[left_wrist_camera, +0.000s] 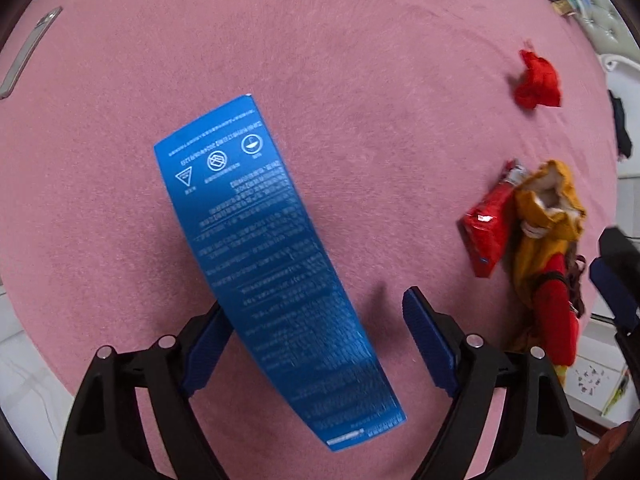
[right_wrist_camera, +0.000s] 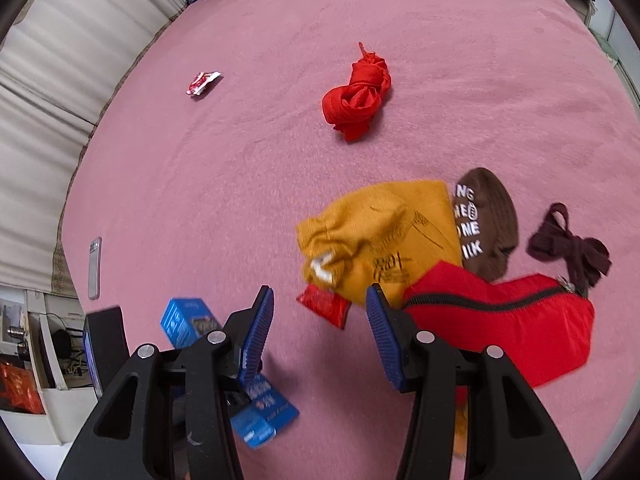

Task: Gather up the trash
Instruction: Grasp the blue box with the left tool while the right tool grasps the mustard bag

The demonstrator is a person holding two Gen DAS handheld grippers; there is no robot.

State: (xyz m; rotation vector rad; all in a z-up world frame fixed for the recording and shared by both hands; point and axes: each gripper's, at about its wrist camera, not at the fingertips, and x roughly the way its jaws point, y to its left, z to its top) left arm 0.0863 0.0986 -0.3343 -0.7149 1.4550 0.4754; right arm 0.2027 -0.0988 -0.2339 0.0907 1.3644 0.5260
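A long blue carton [left_wrist_camera: 272,264] lies on the pink bedspread [left_wrist_camera: 320,40] between the fingers of my open left gripper [left_wrist_camera: 316,320]; the left pad touches or nearly touches it, the right pad stands apart. It also shows in the right wrist view [right_wrist_camera: 184,322], partly behind my fingers. A shiny red wrapper [left_wrist_camera: 486,232] lies against the yellow garment; in the right wrist view it [right_wrist_camera: 326,304] sits just ahead of my open right gripper [right_wrist_camera: 320,308]. A small red-white wrapper [right_wrist_camera: 203,82] lies far off.
A yellow garment [right_wrist_camera: 380,240], red zip jacket [right_wrist_camera: 500,328], brown hat [right_wrist_camera: 488,224], dark bow [right_wrist_camera: 568,248] and bunched red cloth [right_wrist_camera: 358,96] lie on the bed. A phone [right_wrist_camera: 95,268] lies near the left bed edge. Curtains hang at the left.
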